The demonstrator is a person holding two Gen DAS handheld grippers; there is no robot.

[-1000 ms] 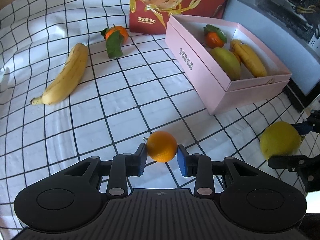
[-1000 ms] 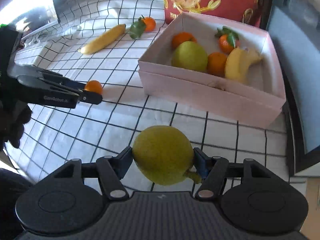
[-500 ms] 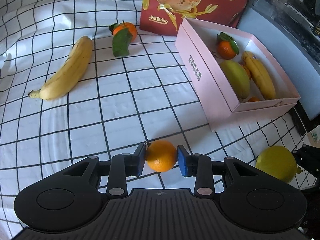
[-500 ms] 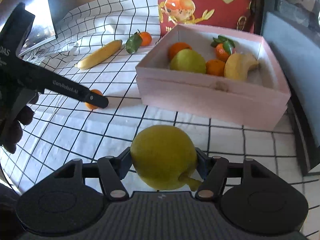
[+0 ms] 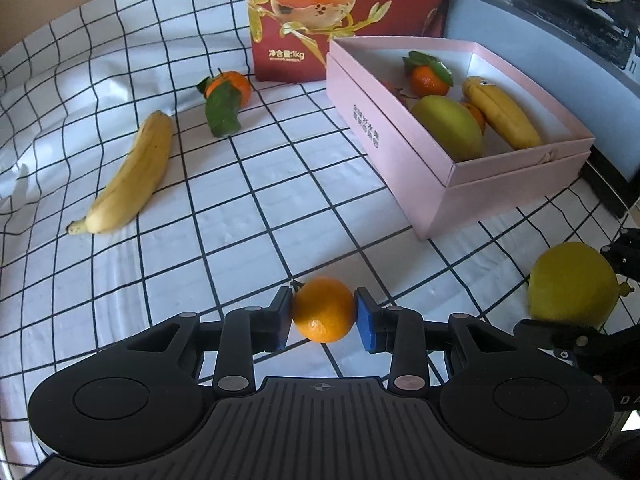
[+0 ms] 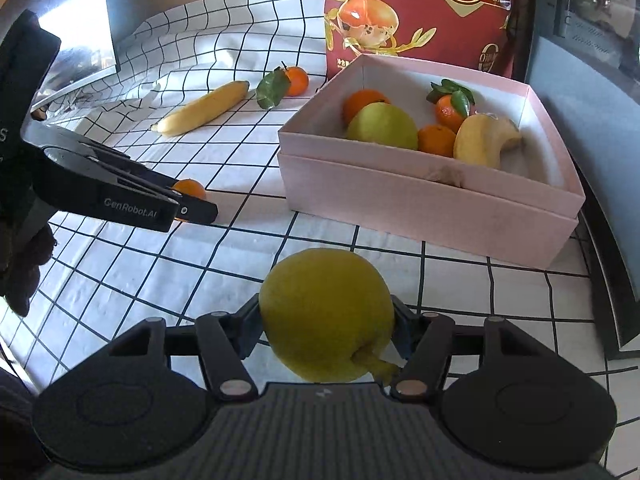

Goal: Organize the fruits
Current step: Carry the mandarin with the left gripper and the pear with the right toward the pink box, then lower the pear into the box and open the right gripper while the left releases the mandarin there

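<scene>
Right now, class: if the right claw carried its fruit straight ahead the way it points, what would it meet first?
Most likely the near wall of the pink box. The right claw, shut on the yellow-green fruit, points at it over bare cloth; its height is unclear.

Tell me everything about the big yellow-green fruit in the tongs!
The pear is round, yellow-green and smooth, with a stubby stem end pointing down toward the camera. The right tongs squeeze it from both sides, holding it off the checked cloth, in front of the pink box.
</scene>
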